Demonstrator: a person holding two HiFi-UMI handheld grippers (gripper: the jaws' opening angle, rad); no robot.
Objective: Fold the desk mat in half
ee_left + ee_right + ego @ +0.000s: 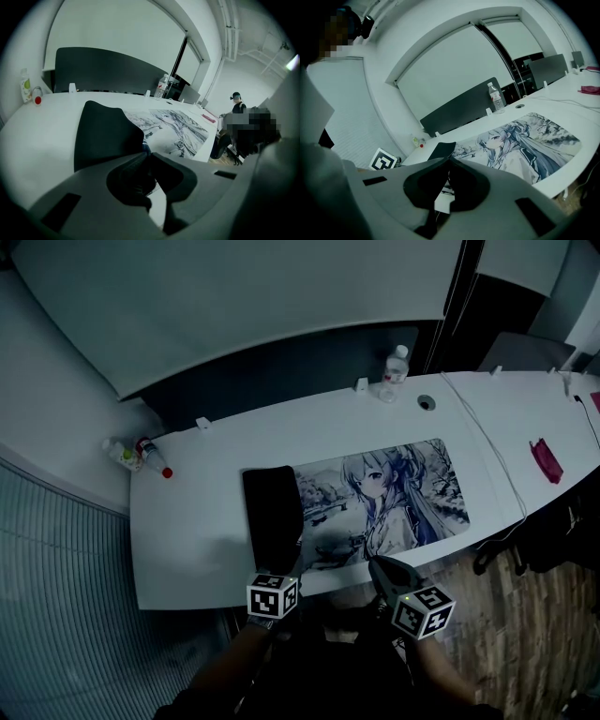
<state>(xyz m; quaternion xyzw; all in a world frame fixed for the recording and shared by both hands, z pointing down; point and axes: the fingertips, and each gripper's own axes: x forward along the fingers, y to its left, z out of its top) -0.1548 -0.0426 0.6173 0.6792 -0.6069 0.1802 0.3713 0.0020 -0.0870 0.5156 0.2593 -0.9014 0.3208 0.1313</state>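
White desk [206, 521] runs left-right in front of me. The desk mat [394, 493] lies on it along the near edge, long axis the same way, printed side up with an anime-style figure.

The mat's left end is doubled over, a black flap [272, 507] of underside facing up. It covers only a small part of the print, so the fold looks well short of half.

Left gripper [146, 153]: jaws together at the flap's near corner. The black edge runs right into the tips, so I read it as pinching the mat.

Right gripper [449, 157]: jaws together, nothing visible between them. Tips sit over the mat's near edge, about mid-length. I can't confirm contact.

Key relation: the mat's free short edge is well to my right, past the right gripper. The left one has the flap, so the flap has to travel rightward along the long axis and the right tips mark roughly where the crease should land.

Small stuff: water bottle [396, 367] at the far edge, two small bottles [136, 456] far left, all clear of the mat.

Writing: none legible. Bottle labels are too small, and the cubes show only square markers.
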